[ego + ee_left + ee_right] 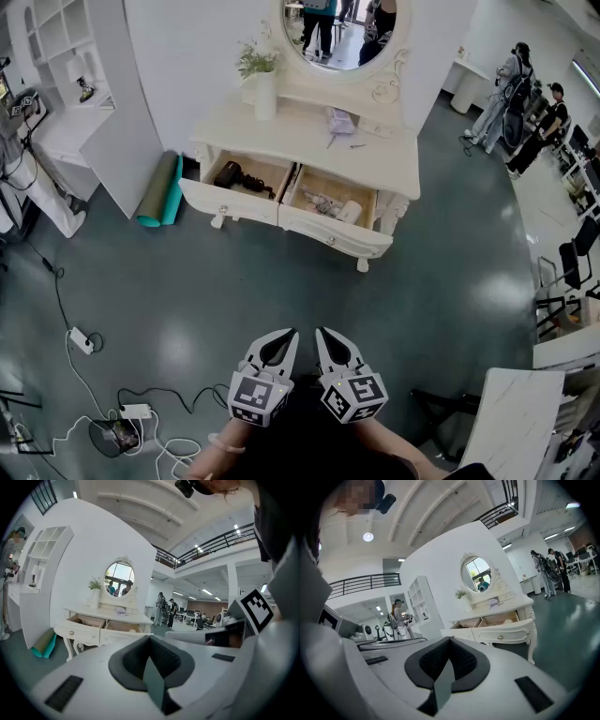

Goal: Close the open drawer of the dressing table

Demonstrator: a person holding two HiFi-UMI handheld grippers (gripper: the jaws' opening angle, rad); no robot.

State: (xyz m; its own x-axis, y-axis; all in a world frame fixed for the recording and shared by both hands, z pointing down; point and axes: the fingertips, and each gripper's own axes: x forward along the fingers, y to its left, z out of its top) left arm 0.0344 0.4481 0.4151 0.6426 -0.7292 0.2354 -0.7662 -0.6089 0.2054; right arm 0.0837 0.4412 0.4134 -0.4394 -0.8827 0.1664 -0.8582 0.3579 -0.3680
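floor (187, 281): grey-green and glossy; white cables and power strips (82, 340) lie at the head view's lower left.
dressing table (309, 141): white, standing against the white wall, well apart from both grippers and ahead of them.
mirror (342, 33): oval, mounted above the table top.
left-hand drawer (230, 202): pulled out, interior exposed.
right-hand drawer (333, 232): pulled out just beside the first, pale items inside.
rolled mat (157, 190): green and teal, lying on the floor by the table's left end.
vase (265, 94): white, upright on the table top, holding greenery.
left gripper (289, 336): held low near the person's body, jaws brought together, nothing between them.
right gripper (323, 336): just beside the left one, jaws likewise closed together and empty.
dark item (232, 174): lying inside the left-hand drawer.
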